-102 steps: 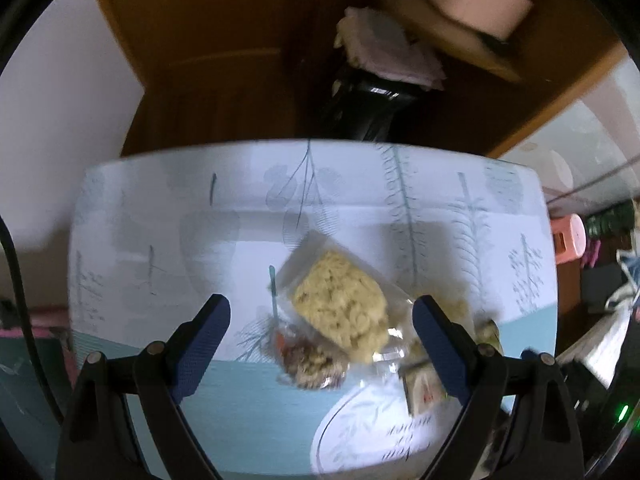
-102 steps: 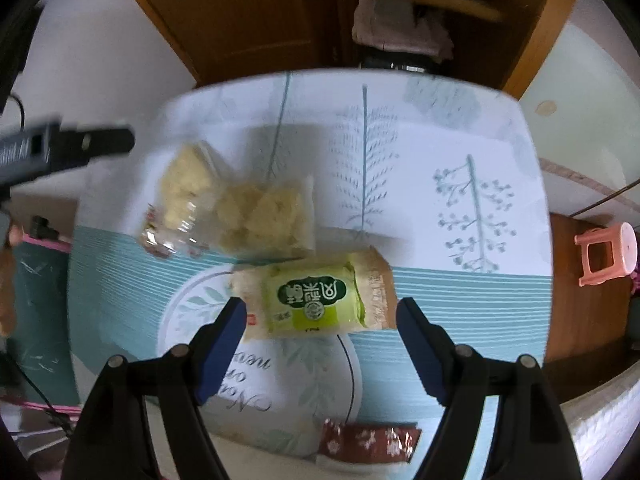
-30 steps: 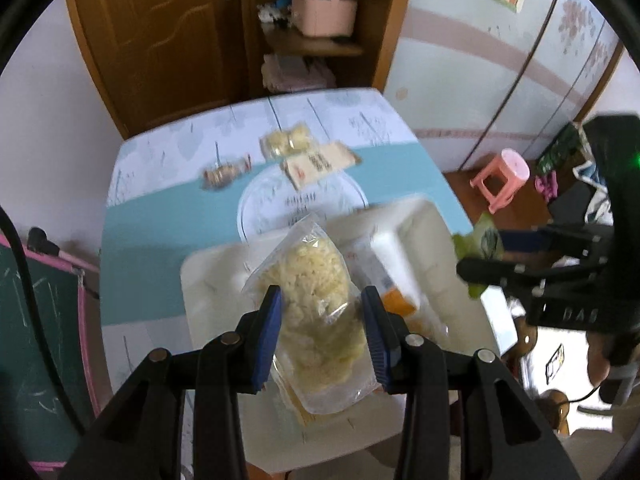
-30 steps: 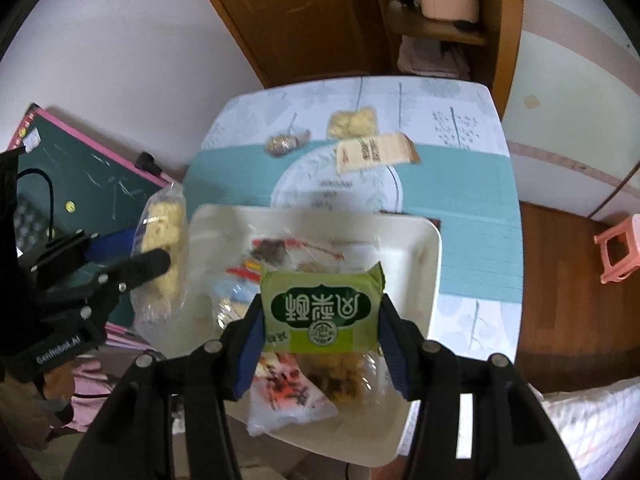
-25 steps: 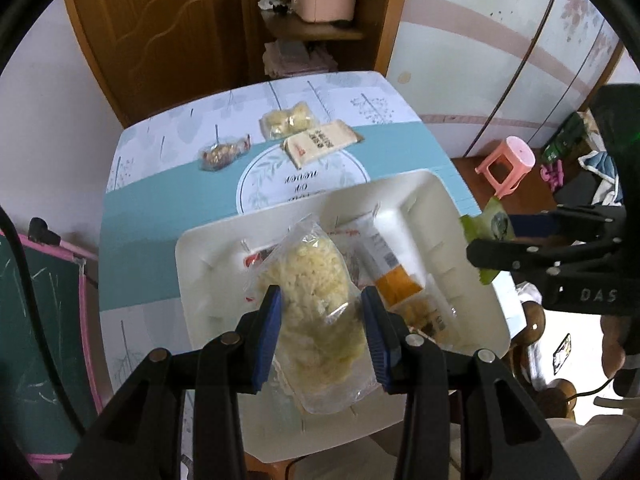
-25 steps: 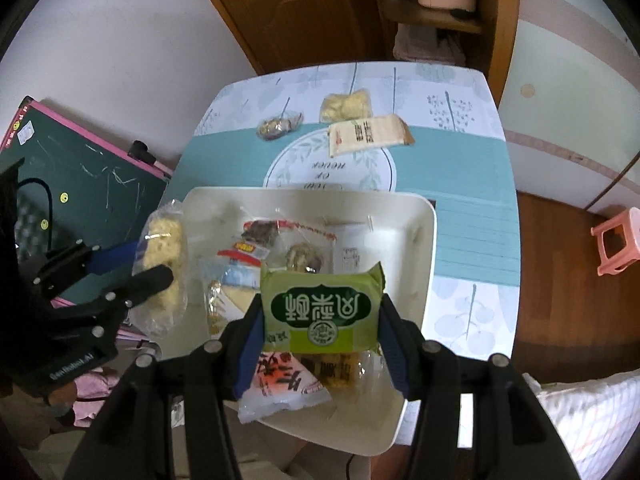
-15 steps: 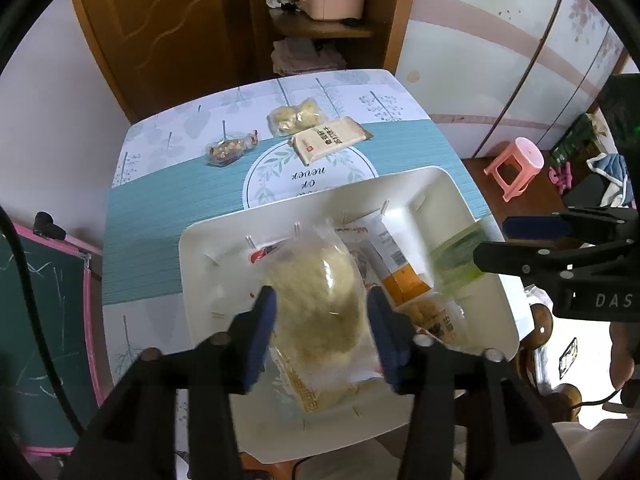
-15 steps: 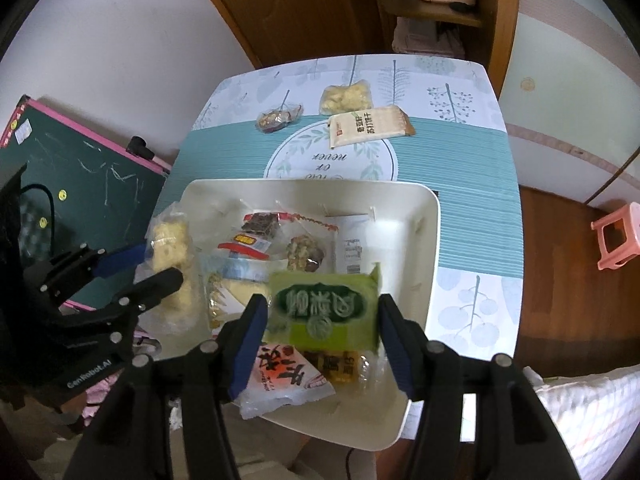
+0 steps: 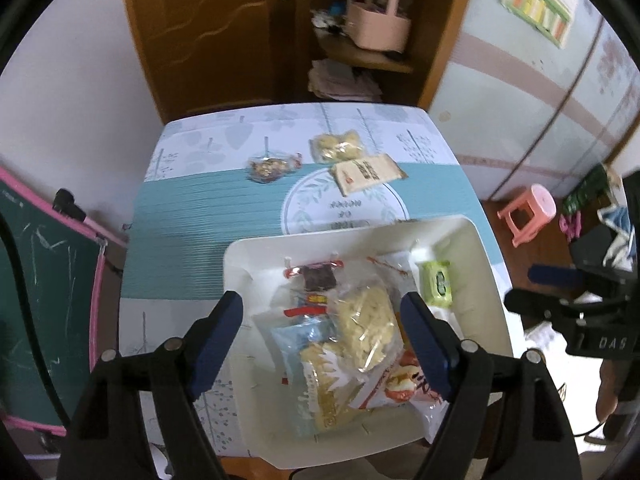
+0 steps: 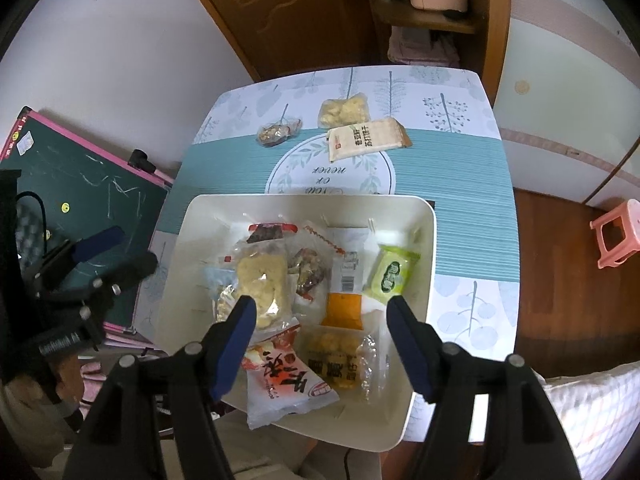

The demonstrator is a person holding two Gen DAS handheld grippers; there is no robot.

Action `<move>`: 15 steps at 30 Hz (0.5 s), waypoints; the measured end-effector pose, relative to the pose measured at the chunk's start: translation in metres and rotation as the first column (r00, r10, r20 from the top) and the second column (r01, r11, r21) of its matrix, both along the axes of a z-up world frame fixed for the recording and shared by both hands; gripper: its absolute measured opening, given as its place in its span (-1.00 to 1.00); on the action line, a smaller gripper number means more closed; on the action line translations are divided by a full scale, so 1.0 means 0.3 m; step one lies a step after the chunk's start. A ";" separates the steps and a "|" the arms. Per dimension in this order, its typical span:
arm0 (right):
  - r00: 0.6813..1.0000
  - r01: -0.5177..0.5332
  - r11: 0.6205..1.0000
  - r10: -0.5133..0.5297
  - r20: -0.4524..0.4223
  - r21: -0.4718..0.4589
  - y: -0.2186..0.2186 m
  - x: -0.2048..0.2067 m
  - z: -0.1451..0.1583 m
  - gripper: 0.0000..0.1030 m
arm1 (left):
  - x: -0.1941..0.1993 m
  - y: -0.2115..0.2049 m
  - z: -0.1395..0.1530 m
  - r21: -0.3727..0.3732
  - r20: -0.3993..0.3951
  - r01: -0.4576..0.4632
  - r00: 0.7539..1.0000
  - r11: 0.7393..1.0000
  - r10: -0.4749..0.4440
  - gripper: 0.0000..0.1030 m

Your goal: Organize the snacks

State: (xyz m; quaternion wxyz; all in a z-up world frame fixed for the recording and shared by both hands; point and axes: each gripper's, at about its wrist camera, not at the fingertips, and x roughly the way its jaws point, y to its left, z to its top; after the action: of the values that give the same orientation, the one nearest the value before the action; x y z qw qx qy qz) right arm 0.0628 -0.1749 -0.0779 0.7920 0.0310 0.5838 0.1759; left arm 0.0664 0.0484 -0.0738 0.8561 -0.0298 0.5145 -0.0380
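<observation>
- The left hand-held gripper (image 9: 322, 332) hangs released above the white tray (image 9: 256, 432), its blue pads spread wide with nothing between them
- Directly beneath and between its fingers lies the clear bag of yellow puffed snack (image 9: 368, 326), resting on the heap inside the tray
- The right hand-held gripper (image 10: 322, 340) is likewise released, fingers parted over the near half of the tray (image 10: 176, 280)
- Ahead of its right finger, the green packet (image 10: 390, 274) lies tilted against the tray's right-hand wall; in the left wrist view the same packet (image 9: 436, 282) sits just beyond the left gripper's right finger
- Just under the right gripper's left finger sits a red-and-white packet (image 10: 284, 380), with an orange-ended packet (image 10: 344, 306) between the fingers
- Farther ahead of both grippers, three snacks lie on the bare worktop (image 10: 460, 168) beyond the tray: a beige cracker packet (image 10: 366, 142), a clear bag of yellow pieces (image 10: 344, 112) touching its far edge, and a small bag of brown nuts (image 10: 278, 133) apart to their left
- A pink stool (image 10: 618, 236) stands on the floor well off to the right gripper's right, and a green chalkboard (image 10: 80, 184) leans to its left
</observation>
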 end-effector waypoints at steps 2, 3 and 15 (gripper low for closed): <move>1.000 0.004 1.000 -0.004 -0.003 0.005 -0.005 -0.003 0.001 0.32 | -0.001 0.022 0.009 -0.008 0.006 -0.018 1.000 1.000 0.018 0.55; 1.000 0.007 1.000 -0.007 -0.005 0.007 -0.006 -0.003 0.001 0.32 | -0.003 0.034 0.013 -0.010 0.008 -0.029 1.000 1.000 0.029 0.55; 1.000 0.013 1.000 -0.013 -0.019 0.005 0.003 -0.011 -0.007 0.32 | -0.026 0.080 0.010 -0.034 0.005 -0.066 0.998 0.997 0.066 0.55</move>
State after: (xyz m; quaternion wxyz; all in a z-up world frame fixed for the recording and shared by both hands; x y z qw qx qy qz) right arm 0.0596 -0.1740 -0.0799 0.7873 0.0385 0.5908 0.1720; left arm 0.0586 0.0724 -0.0707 0.8578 -0.0611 0.5100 -0.0186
